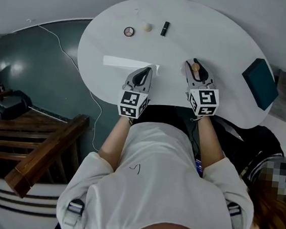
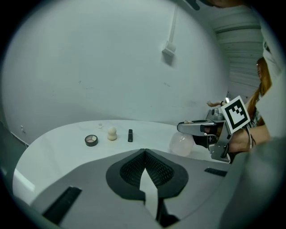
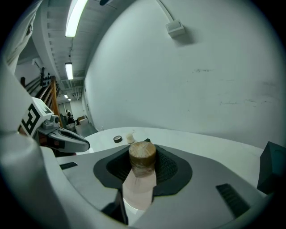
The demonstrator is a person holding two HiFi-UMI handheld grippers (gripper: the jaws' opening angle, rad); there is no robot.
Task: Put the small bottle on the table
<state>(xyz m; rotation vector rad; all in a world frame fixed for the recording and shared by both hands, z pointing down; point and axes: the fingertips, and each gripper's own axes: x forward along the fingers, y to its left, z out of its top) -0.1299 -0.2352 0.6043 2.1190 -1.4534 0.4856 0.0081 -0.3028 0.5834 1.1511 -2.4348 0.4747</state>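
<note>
The small bottle [image 3: 139, 188] is pale and translucent with a brown cork-like cap [image 3: 142, 154]. My right gripper [image 3: 144, 144] is shut on it, and the bottle stands upright between the jaws. In the head view the right gripper [image 1: 195, 66] is over the near part of the white table [image 1: 217, 38], and the cap [image 1: 194, 67] shows at its tips. From the left gripper view the bottle [image 2: 182, 144] hangs close to the tabletop; I cannot tell whether it touches. My left gripper [image 1: 150, 69] is beside it, with its jaw tips [image 2: 144, 152] together and nothing clearly held.
At the far side of the table lie a round compact [image 1: 129, 31], a small beige knob-shaped piece [image 1: 147, 27] and a black tube [image 1: 165, 28]. A teal box [image 1: 260, 83] sits at the right edge. A bright white strip [image 1: 123, 62] crosses the tabletop by the left gripper. A wooden rail [image 1: 42, 157] stands at the left.
</note>
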